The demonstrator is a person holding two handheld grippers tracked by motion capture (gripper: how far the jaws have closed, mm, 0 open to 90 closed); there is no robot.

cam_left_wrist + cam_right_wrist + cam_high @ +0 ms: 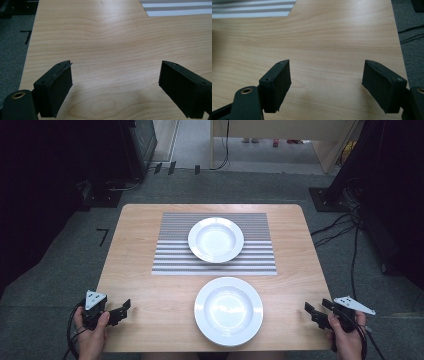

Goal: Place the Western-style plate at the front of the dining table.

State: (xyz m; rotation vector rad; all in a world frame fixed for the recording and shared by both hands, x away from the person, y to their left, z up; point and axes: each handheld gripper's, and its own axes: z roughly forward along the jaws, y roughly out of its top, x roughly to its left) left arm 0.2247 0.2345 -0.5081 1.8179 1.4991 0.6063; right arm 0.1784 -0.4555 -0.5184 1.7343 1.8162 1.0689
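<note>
Plates: one [216, 239] on striped mat [172, 257], one [228, 310] on table [145, 285]; both hand-held grippers [120, 309] [312, 311] gape unladen

Bright overhead light, plate glare, soft shadows, dark edges

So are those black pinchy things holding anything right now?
No, nothing is held. The left gripper and right gripper both have their jaws wide apart over the bare wooden table, away from both round white plates.
</note>
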